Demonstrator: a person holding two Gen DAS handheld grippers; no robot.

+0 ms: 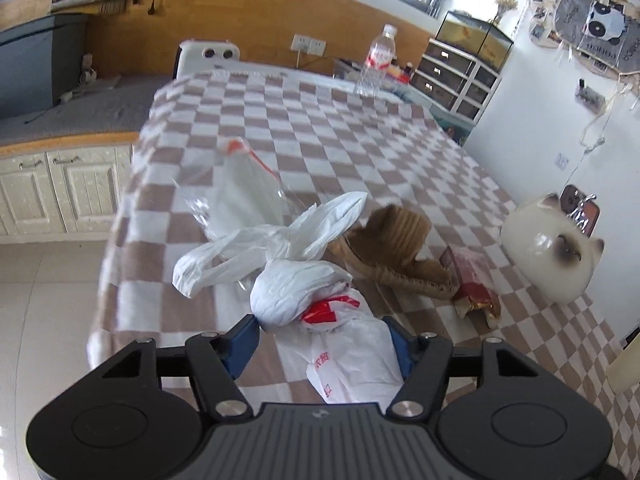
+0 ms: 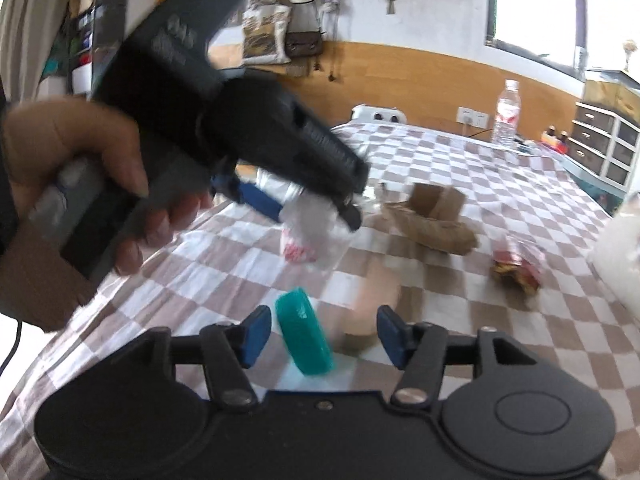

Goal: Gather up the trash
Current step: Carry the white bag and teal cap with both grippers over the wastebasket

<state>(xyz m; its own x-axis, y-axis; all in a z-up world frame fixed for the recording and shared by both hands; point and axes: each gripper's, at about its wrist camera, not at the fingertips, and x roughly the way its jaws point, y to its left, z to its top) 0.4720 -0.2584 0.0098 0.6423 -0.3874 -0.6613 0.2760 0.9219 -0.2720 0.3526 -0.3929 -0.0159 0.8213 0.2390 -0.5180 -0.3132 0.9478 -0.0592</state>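
A white plastic bag [image 1: 296,284] with red print is knotted into a bundle and fills the space between my left gripper's [image 1: 322,340] blue pads, which press on it. In the right wrist view a hand holds the left gripper [image 2: 308,210] over the checked blanket [image 2: 480,184], and the bag [image 2: 308,236] hangs from it. My right gripper [image 2: 323,332] stands open low over the blanket. A blurred teal round piece [image 2: 304,332] lies tilted between its pads, nearer the left one and apart from the right. A blurred tan object [image 2: 372,304] lies just beyond it.
A crumpled brown paper bag [image 1: 400,252] and a red snack wrapper [image 1: 476,288] lie on the blanket [image 1: 320,128]. A clear plastic bag [image 1: 240,188] lies behind the white one. A water bottle [image 1: 376,64] stands at the far edge. A cat plush [image 1: 552,248] sits right.
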